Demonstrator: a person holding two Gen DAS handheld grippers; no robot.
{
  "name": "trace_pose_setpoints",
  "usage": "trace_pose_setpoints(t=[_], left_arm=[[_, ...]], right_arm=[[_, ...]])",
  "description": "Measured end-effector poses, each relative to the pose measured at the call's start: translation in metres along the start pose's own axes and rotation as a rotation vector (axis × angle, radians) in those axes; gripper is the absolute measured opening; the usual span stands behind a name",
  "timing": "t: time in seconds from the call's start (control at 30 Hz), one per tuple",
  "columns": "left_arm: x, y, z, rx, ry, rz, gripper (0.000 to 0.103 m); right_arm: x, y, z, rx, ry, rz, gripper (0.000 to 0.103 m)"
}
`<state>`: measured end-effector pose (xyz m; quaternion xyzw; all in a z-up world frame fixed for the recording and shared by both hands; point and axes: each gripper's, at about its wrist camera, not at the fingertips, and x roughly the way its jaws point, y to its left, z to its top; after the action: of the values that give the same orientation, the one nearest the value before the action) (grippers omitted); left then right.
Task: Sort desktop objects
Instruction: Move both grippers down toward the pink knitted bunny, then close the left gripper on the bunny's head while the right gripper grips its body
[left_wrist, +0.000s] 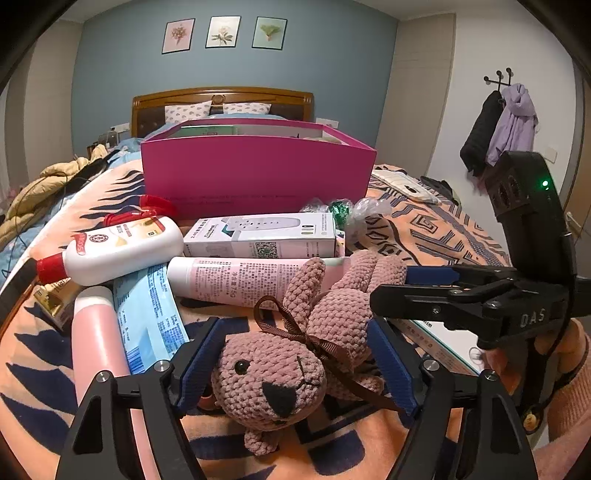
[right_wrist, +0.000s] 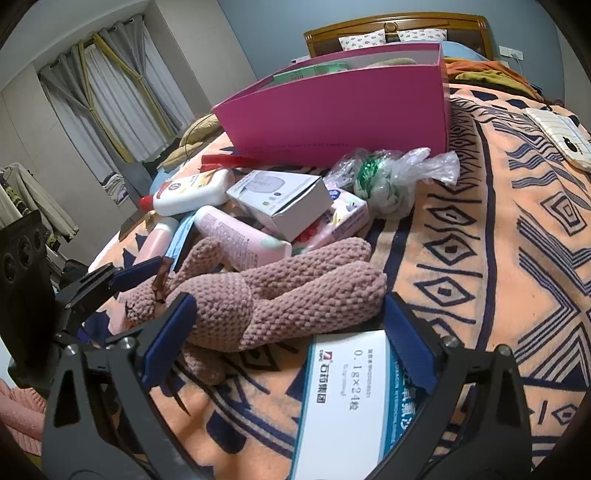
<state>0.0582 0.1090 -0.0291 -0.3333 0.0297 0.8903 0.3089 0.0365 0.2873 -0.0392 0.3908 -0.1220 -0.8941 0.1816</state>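
Crochet: the mauve-brown knitted rabbit toy (left_wrist: 280, 373) lies near the bed's (left_wrist: 443, 229) foot edge, before the pink cardboard box (left_wrist: 258, 170). It is judged light, soft, compressible and non-slip; grip across the head. Left tongs (left_wrist: 295, 365) stand wide open astride the head, not clamping. Right tongs (right_wrist: 291, 332) stand wide open over the toy's body and a white-and-teal medicine carton (right_wrist: 340, 398).
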Motion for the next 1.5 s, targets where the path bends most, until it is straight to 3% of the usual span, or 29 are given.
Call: trace_pose_setpoints(t=[0.2, 0.57, 0.7, 0.83, 0.97, 1.2, 1.37, 1.43, 1.47, 1.5], left_arm=[[0.0, 0.005, 0.001, -0.008, 0.001, -0.022, 0.072], [0.003, 0.013, 0.001, -0.025, 0.004, -0.059, 0.072], [0.002, 0.011, 0.002, -0.012, 0.009, -0.051, 0.07], [0.0, 0.008, 0.001, 0.0, 0.015, -0.045, 0.067], [-0.001, 0.004, 0.002, 0.019, 0.015, -0.028, 0.067], [0.0, 0.003, 0.0, 0.027, 0.007, -0.013, 0.068], [-0.002, 0.001, 0.0, 0.036, 0.007, -0.009, 0.066], [-0.004, 0.0, 0.001, 0.046, 0.005, -0.005, 0.057], [-0.006, -0.001, 0.001, 0.049, 0.002, -0.004, 0.053], [-0.008, -0.001, 0.003, 0.053, -0.005, 0.0, 0.037]], right_arm=[[0.001, -0.007, 0.002, 0.04, -0.006, 0.011, 0.093], [0.007, -0.009, 0.006, 0.063, 0.002, 0.013, 0.088], [0.005, -0.005, 0.005, 0.04, -0.007, 0.004, 0.078], [0.005, -0.009, 0.003, 0.04, 0.002, -0.02, 0.057], [0.005, -0.012, 0.0, 0.047, 0.01, -0.022, 0.056], [0.009, -0.011, 0.002, 0.041, 0.022, -0.035, 0.062], [0.007, -0.008, -0.001, 0.006, 0.021, -0.064, 0.045], [0.005, -0.007, -0.002, 0.003, 0.013, -0.067, 0.039], [0.002, -0.007, -0.002, 0.002, 0.007, -0.071, 0.029], [0.0, -0.007, -0.002, 0.001, 0.001, -0.075, 0.025]])
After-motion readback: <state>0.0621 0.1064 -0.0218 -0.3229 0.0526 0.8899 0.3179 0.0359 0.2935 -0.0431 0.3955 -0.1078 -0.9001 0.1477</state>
